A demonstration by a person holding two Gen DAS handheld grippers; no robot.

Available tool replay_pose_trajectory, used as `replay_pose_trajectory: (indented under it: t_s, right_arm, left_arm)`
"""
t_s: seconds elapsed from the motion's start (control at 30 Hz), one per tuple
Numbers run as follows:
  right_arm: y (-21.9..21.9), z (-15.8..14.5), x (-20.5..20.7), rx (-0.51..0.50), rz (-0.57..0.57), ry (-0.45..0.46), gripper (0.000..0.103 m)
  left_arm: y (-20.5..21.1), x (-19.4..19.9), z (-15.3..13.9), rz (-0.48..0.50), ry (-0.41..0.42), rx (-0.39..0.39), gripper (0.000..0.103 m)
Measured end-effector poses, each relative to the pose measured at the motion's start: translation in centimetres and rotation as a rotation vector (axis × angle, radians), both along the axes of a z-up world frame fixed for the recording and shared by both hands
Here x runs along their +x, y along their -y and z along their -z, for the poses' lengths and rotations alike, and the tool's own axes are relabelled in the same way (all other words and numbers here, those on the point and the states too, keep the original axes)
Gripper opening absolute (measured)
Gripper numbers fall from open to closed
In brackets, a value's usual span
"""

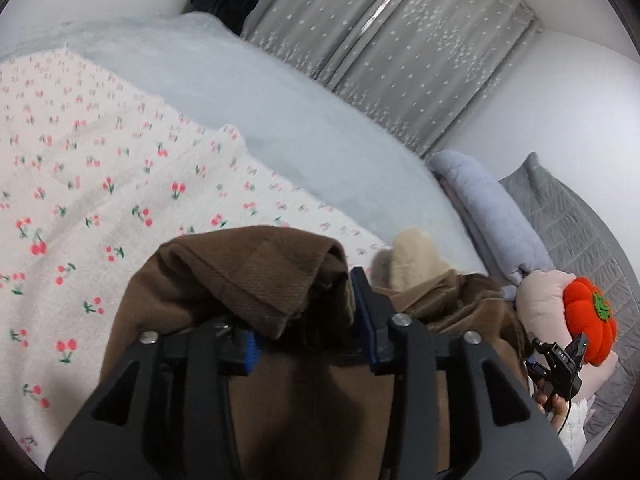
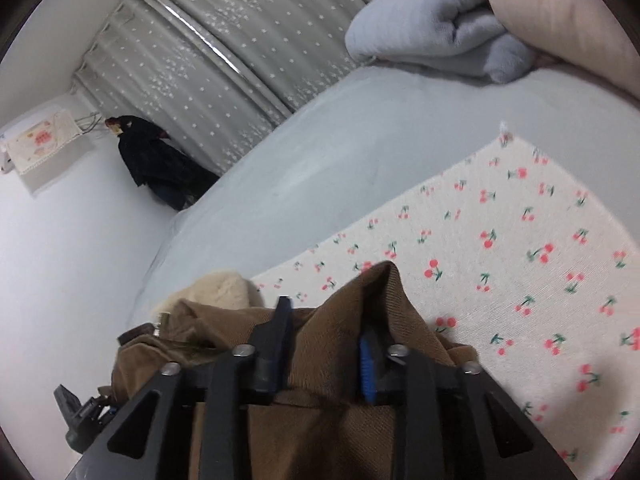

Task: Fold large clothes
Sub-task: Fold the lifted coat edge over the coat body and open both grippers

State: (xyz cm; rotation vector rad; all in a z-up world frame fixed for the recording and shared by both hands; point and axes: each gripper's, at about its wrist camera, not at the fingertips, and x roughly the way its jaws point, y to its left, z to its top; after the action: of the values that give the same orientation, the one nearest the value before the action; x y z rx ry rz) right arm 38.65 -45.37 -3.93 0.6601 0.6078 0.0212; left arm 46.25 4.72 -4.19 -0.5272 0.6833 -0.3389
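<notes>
A large brown garment with a cream fleece lining (image 1: 416, 256) fills the lower middle of both wrist views. In the left wrist view my left gripper (image 1: 308, 324) is shut on a bunched brown fold (image 1: 240, 276) held above the cherry-print sheet (image 1: 80, 184). In the right wrist view my right gripper (image 2: 324, 344) is shut on another raised brown fold (image 2: 372, 300). The right gripper also shows at the right edge of the left wrist view (image 1: 560, 364), and the left one at the lower left of the right wrist view (image 2: 80, 412).
The bed has a pale blue cover (image 1: 248, 92). A folded lilac blanket (image 1: 492, 216), a pink pillow (image 1: 540, 300), an orange pumpkin plush (image 1: 588, 320) and a grey quilt (image 1: 568, 216) lie at its head. Grey star curtains (image 2: 224, 60) and dark hanging clothes (image 2: 156, 160) stand behind.
</notes>
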Motion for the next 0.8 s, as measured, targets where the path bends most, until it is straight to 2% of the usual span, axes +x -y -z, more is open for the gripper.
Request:
replay_pose_trajectory:
  t_s: [0.07,0.1,0.13,0.2,0.27,0.3,0.33,0.37,0.43,0.47,0.5,0.57,0.6,0.63,0.67,0.7,0.8]
  right_arm:
    - [0.4,-2.3,-2.5,-0.049,0.066,0.091,0.082]
    - [0.5,-3.0,-3.3,-0.072,0.085,0.125,0.082]
    - [0.2,-3.9,-4.0,-0.109,0.087,0.145,0.082]
    - [-1.2,-4.9,-4.4,-0.184,0.059,0.156,0.082]
    - [-4.8,-5.3,-3.6,-0.33,-0.025,0.144,0.081]
    - [-7.0,-5.1,-2.7,-0.421,-0.069,0.125,0.08]
    - [-8.2,-4.5,-2.0,-0.475,-0.088,0.112,0.078]
    - [-10.0,-3.7,-0.5,-0.552,-0.109,0.073,0.075]
    - [-10.9,-2.0,2.0,-0.598,-0.12,-0.01,0.067]
    - [-10.8,-1.1,3.3,-0.619,-0.099,-0.066,0.062]
    - [-10.1,0.3,4.8,-0.657,-0.059,-0.154,0.062]
    - [-7.9,1.4,5.3,-0.673,0.006,-0.21,0.062]
    - [-6.2,1.6,5.5,-0.677,0.088,-0.257,0.062]
    - [-4.8,1.9,5.4,-0.654,0.136,-0.291,0.062]
    - [-2.5,2.4,5.2,-0.544,0.163,-0.319,0.063]
    - [-0.8,2.8,4.5,-0.443,0.181,-0.326,0.063]
    - [1.1,2.0,1.9,-0.34,0.189,-0.304,0.064]
  left_arm:
    - [0.0,-1.5,-1.8,-0.015,0.049,0.025,0.062]
    - [0.4,-2.3,-2.7,-0.049,0.08,0.077,0.082]
    - [0.8,-2.7,-3.5,-0.09,0.116,0.137,0.096]
    - [3.0,-4.1,-5.0,-0.108,0.222,0.28,0.097]
    - [5.5,-4.0,-5.0,-0.05,0.253,0.368,0.098]
    - [7.8,-3.2,-4.4,0.022,0.242,0.431,0.098]
    - [9.1,-2.5,-3.7,0.048,0.227,0.48,0.098]
    - [10.7,-1.4,-2.5,0.072,0.206,0.563,0.098]
    - [12.0,1.1,-0.3,0.068,0.145,0.702,0.09]
    - [11.8,3.0,1.3,0.046,0.08,0.774,0.089]
    - [11.3,3.8,2.1,0.023,0.053,0.797,0.089]
    - [8.0,5.9,2.9,-0.06,-0.035,0.714,0.089]
    - [6.8,6.4,3.0,-0.121,-0.073,0.709,0.089]
    - [4.4,7.3,3.4,-0.19,-0.146,0.643,0.088]
    - [2.9,7.6,3.6,-0.211,-0.19,0.572,0.088]
    - [2.1,7.5,3.5,-0.233,-0.209,0.548,0.088]
    - [2.1,5.9,2.0,-0.233,-0.189,0.618,0.087]
